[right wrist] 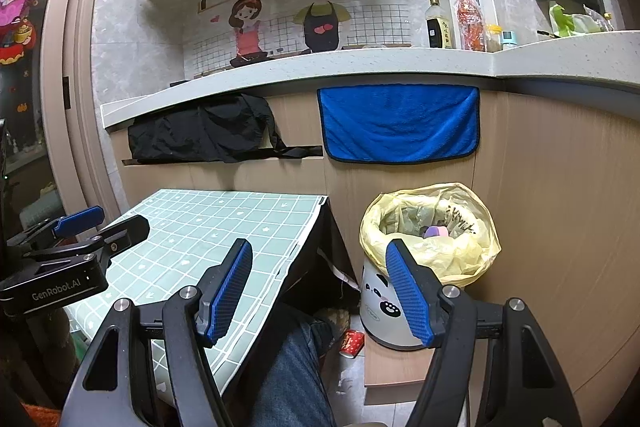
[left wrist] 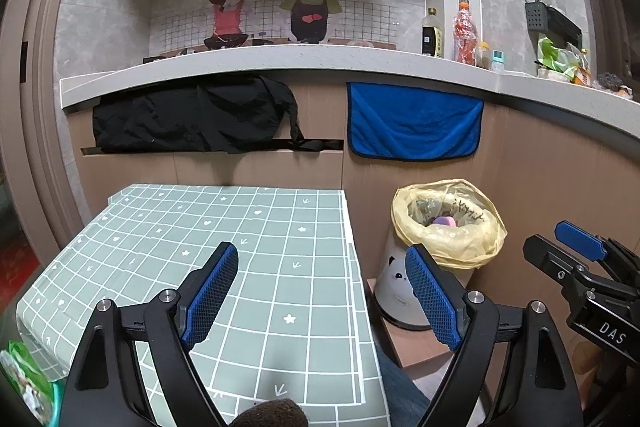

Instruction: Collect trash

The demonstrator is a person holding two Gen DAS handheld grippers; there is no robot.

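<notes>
A white panda-print bin (left wrist: 394,285) with a yellow liner stands right of the table; it holds crumpled wrappers and a purple-pink item (left wrist: 445,221). It also shows in the right wrist view (right wrist: 378,301). My left gripper (left wrist: 322,293) is open and empty above the green grid tablecloth (left wrist: 224,235). My right gripper (right wrist: 320,285) is open and empty, over the gap between table and bin. A red can (right wrist: 352,343) lies on the floor by the bin. A green packet (left wrist: 24,379) shows at the table's lower left.
A kitchen counter (left wrist: 280,61) runs behind, with bottles (left wrist: 466,33) on it and a black cloth (left wrist: 192,119) and blue towel (left wrist: 414,121) hanging from it. The bin stands on a low wooden stool (right wrist: 394,367). The person's knee (right wrist: 288,371) is below the table edge.
</notes>
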